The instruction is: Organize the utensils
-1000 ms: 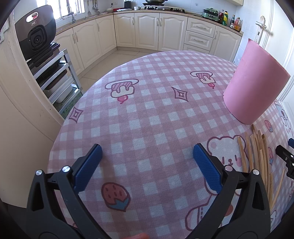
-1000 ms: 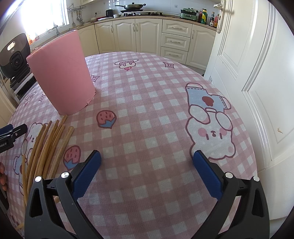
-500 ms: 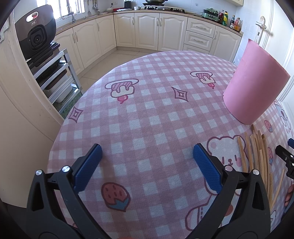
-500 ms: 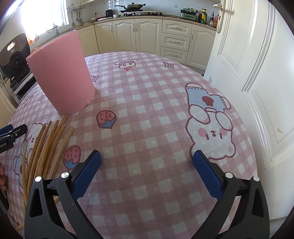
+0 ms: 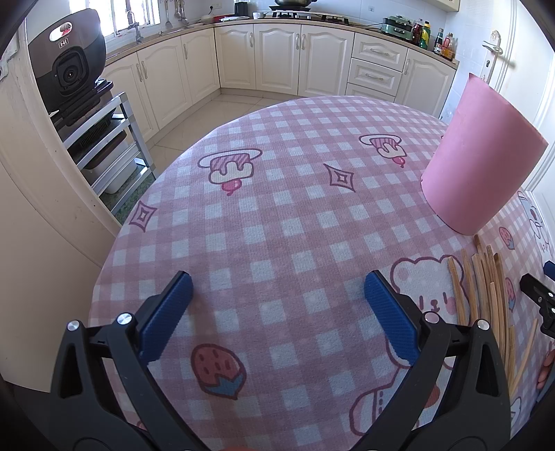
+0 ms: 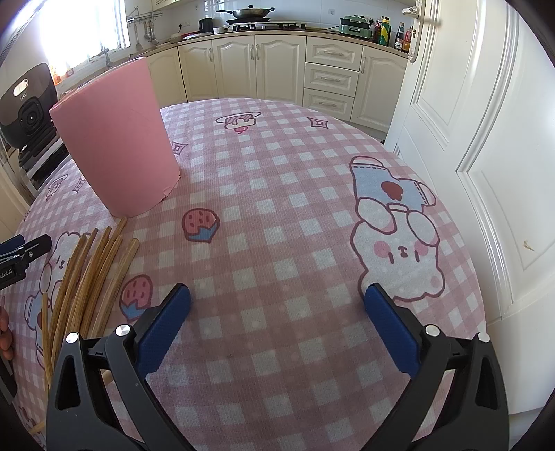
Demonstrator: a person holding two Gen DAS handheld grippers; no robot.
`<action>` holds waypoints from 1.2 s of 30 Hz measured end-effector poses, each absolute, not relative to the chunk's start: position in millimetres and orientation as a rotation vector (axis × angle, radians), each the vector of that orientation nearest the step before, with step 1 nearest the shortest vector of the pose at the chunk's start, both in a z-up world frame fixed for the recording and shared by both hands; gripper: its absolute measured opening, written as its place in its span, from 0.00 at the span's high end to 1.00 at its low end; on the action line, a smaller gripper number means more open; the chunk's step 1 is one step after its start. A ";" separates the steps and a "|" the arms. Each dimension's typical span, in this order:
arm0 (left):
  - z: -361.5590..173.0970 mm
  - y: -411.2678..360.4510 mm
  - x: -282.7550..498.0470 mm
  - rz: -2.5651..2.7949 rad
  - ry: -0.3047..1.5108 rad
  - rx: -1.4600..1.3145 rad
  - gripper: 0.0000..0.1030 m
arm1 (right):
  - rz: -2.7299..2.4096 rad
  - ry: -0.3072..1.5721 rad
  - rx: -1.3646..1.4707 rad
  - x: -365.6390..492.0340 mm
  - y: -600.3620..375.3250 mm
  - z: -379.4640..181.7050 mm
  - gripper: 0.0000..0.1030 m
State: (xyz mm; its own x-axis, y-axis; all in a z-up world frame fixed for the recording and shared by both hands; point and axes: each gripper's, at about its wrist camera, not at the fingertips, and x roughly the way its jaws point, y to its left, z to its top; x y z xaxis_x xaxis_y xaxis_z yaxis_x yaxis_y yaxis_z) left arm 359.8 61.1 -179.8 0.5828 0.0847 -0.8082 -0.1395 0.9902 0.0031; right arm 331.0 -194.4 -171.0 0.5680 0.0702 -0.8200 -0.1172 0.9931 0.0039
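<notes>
**Blue-padded grippers spread wide over the checked cloth, chopsticks loose beside the pink holder**

Blue ribbed pads sit nearest in both wrist views. The left gripper (image 5: 277,298) has its jaws spread wide with nothing between them, poised over bare pink-and-white checked tablecloth (image 5: 277,215) just past a printed strawberry. The right gripper (image 6: 277,308) is likewise wide apart and empty, over open cloth to the right of the wooden pieces.

Between the two grippers lies the bundle of wooden chopsticks (image 6: 93,274), flat on the cloth and fanned loosely, their far ends pointing toward the holder. In the left wrist view the same chopsticks (image 5: 485,291) run along the right edge, over a printed bear. The tip of the right gripper shows at the far right of that view, close beside the chopsticks; whether it touches them cannot be told. A bit of a hand (image 6: 5,333) shows at the left edge of the right wrist view, near the chopsticks' near ends.

Just beyond the chopsticks stands the pink cylindrical holder (image 6: 118,145), upright on the table; the farthest stick ends lie right at its base. Its inside cannot be seen from either camera.

Farther off, cream kitchen cabinets (image 5: 284,59) line the back wall, with a pan (image 6: 248,13) on the stove. A black appliance (image 5: 71,62) sits on a metal rack at the left, and a white door (image 6: 485,138) stands close to the table's right side.
</notes>
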 end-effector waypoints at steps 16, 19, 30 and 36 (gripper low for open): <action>-179.9 61.2 359.1 0.131 0.940 -0.064 0.06 | 0.110 0.960 -0.053 330.9 -194.4 -171.0 0.06; -179.9 61.3 359.1 0.131 0.940 -0.064 0.06 | 0.110 0.960 -0.053 330.6 -194.4 -170.9 0.06; -180.1 61.0 359.0 0.131 0.940 -0.064 0.06 | 0.110 0.960 -0.053 330.6 -194.5 -170.9 0.06; -180.1 61.0 359.2 0.131 0.940 -0.064 0.06 | 0.110 0.960 -0.053 330.4 -194.5 -170.8 0.06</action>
